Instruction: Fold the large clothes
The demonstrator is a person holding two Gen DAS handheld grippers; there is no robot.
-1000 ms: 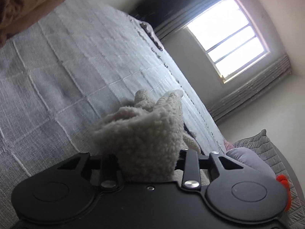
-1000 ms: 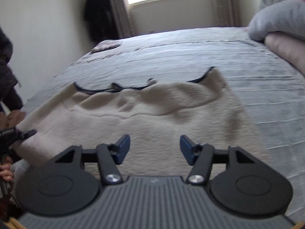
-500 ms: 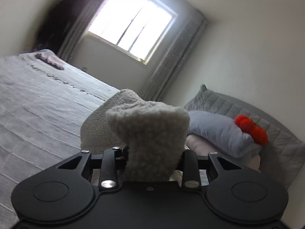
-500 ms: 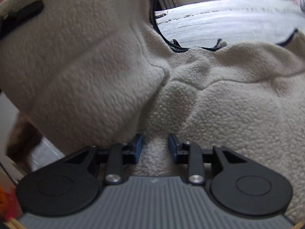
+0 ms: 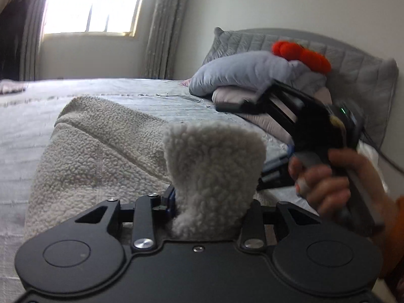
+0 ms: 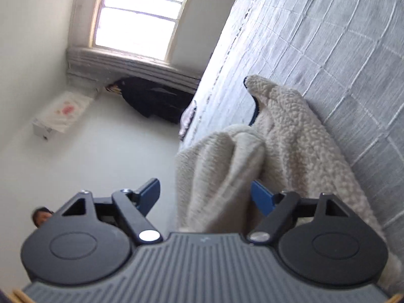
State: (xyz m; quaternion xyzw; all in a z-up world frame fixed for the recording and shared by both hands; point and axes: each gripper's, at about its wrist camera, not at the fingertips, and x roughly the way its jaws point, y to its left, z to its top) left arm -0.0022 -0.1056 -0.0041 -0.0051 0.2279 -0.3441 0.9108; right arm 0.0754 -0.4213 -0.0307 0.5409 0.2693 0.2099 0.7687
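While lifted: left claw [image 5: 212, 202] clamps fleece garment [image 5: 101, 146]
Right claw [image 6: 204, 194]: spread, fleece between
Risk: unpinched fleece slips, fold skews

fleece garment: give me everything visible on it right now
The fleece garment is cream, with a nubby sherpa-like pile and dark navy trim along one curved edge. It lies folded over itself on the grey bedspread, a seam running across its top layer. The left tongs pinch a bunched flap that stands upright. In the right wrist view a fold sits between the right tongs, whose blue pads are spread apart, not clamping.
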